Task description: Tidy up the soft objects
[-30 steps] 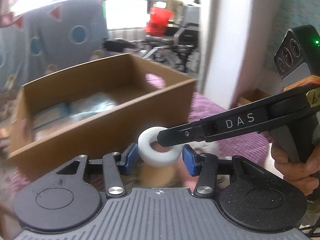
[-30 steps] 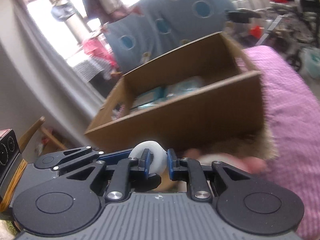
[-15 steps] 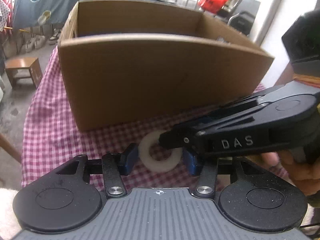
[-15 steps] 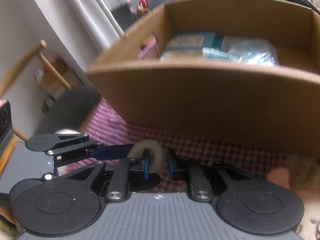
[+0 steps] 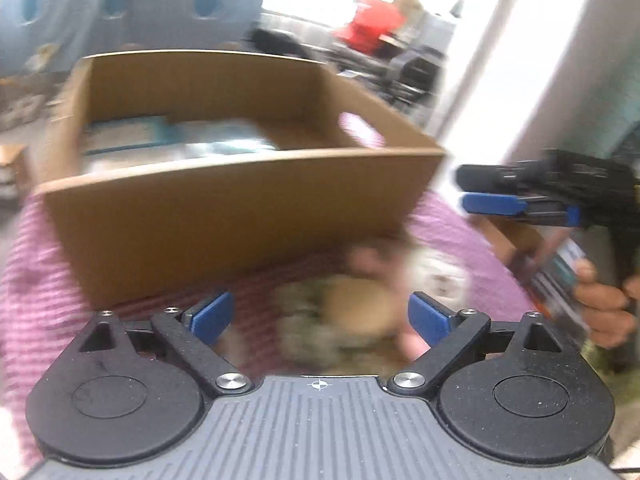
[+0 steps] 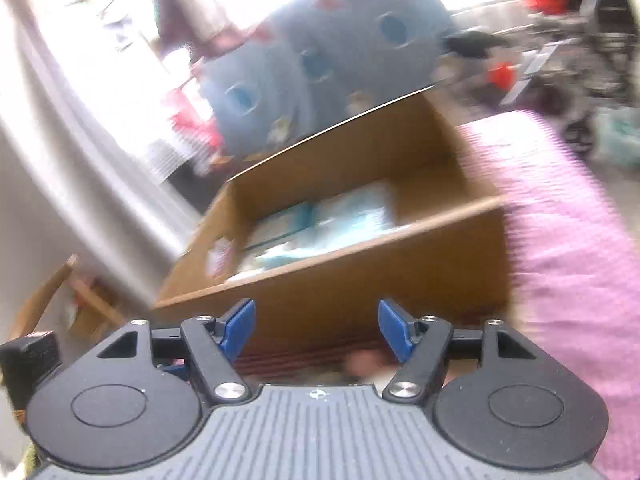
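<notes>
The picture is blurred by motion. My left gripper [image 5: 320,314] hangs low over the pink checked cloth [image 5: 40,260], its jaws opening wide. Under the gap lies a tan and greenish plush toy [image 5: 352,316], and the pads do not touch it. Behind it stands an open cardboard box [image 5: 240,208] holding light blue packets [image 5: 168,136]. My right gripper [image 5: 464,190], held by a hand [image 5: 600,304], is off to the box's right. In its own view the right gripper [image 6: 317,326] is opening with nothing between the pads, facing the box [image 6: 360,280] and its packets [image 6: 320,220].
The cloth [image 6: 560,220] runs on to the right of the box. A wooden stool [image 6: 60,292] stands low at the left by a pale wall. A blue patterned sheet [image 6: 340,60] hangs behind the box, with a cluttered room and a red object [image 5: 368,20] beyond.
Both grippers held a white ring between them before; now both have opened and the ring is out of sight. The right gripper has drawn away to the right. The box's inside shows again.
</notes>
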`<state>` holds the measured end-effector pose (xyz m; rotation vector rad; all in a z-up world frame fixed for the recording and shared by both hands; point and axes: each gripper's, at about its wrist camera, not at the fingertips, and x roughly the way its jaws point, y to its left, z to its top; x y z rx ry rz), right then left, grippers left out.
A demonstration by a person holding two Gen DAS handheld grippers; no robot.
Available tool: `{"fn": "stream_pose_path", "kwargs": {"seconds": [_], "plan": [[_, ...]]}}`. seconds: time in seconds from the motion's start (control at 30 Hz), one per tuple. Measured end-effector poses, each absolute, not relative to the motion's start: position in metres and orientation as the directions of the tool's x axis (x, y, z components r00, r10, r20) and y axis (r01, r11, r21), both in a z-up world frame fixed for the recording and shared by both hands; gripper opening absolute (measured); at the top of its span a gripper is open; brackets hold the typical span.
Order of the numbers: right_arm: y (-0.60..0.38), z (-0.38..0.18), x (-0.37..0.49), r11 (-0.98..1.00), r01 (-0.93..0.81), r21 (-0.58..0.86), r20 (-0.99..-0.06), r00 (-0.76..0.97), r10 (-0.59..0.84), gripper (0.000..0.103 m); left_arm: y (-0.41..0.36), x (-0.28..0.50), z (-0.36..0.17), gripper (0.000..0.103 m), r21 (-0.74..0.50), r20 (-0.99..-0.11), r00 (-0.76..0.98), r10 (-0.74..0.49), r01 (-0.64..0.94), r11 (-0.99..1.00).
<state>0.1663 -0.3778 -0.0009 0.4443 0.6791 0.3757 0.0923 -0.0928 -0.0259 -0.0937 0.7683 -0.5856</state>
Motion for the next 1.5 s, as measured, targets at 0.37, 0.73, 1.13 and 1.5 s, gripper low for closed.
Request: {"fn": "stream_pose_path", "kwargs": {"seconds": [0.37, 0.73, 1.13, 1.5], "plan": [[-0.425, -0.083, 0.17, 0.712, -0.008, 0.702, -0.569, 0.595, 0.567, 0.071, -0.198, 0.088, -0.049, 0.073, -0.087, -0.739, 0.455, -0.497, 0.667, 0.74], [-0.42, -0.109, 0.189, 0.577, -0.027, 0.816, -0.473, 0.541, 0.695, 0.074, -0.219, 0.104, -0.063, 0.077, 0.017, -0.774, 0.5, -0.39, 0.631, 0.776], [-0.411, -0.022, 0.134, 0.68, -0.145, 0.718, -0.42, 0.689, 0.591, 0.069, -0.204, 0.056, 0.01, 0.074, 0.088, -0.614, 0.607, -0.505, 0.688, 0.72], [-0.373, 0.087, 0.22, 0.744, -0.366, 0.559, -0.323, 0.73, 0.602, 0.069, -0.181, 0.136, 0.087, 0.075, 0.211, -0.502, 0.727, -0.468, 0.628, 0.749]]}}
